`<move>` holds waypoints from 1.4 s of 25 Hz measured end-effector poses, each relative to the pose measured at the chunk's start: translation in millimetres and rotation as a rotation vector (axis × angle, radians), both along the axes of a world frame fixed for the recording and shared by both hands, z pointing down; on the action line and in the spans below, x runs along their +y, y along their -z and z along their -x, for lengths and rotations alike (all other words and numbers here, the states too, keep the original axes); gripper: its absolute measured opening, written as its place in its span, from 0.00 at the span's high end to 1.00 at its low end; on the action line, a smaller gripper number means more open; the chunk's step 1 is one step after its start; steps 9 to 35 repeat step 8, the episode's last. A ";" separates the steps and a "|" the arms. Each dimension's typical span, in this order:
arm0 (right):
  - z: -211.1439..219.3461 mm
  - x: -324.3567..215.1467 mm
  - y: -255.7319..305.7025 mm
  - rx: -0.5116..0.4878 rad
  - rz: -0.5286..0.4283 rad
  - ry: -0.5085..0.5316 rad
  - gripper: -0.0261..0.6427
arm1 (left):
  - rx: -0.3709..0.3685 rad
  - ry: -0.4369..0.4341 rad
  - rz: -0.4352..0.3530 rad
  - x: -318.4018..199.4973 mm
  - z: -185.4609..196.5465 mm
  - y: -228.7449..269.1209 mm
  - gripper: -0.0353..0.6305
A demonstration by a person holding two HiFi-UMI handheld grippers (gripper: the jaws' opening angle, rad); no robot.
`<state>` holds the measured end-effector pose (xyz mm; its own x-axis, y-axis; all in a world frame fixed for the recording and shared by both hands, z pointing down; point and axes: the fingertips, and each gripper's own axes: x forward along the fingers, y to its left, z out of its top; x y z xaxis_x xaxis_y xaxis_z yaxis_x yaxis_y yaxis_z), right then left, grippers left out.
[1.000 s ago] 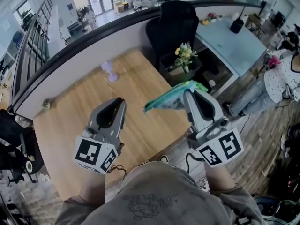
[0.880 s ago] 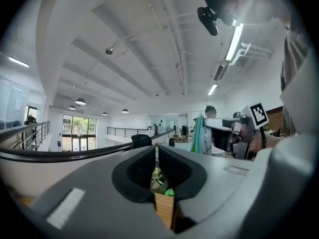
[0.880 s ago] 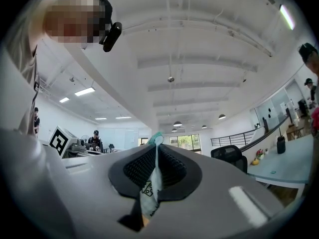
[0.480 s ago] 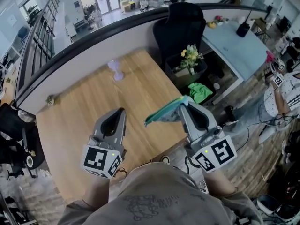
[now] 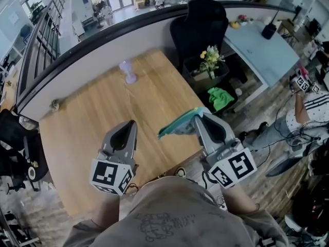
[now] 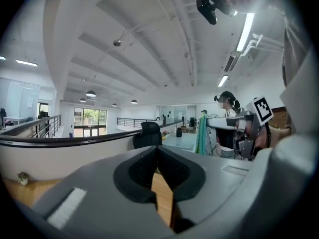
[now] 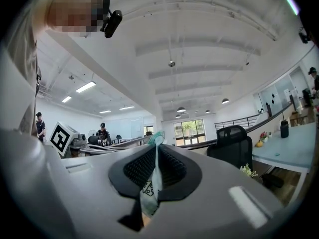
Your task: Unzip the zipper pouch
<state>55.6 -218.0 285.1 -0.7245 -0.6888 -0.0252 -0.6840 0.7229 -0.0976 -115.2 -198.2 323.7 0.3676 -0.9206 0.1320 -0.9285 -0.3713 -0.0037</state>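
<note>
Noted: right claw (image 5: 201,121) pinches one end of the teal fabric zipper pouch (image 5: 177,126), held in air over the light wooden counter (image 5: 92,112). Long axis runs left toward left claw (image 5: 129,127), which is pressed together on nothing, near the free end. Against a second ago, both claws sit lower; grip unchanged.
</note>
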 end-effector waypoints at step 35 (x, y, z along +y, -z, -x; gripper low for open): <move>1.8 -2.7 -9.4 0.004 0.018 0.000 0.93 | -0.021 -0.002 0.004 -0.4 -0.9 -6.4 0.95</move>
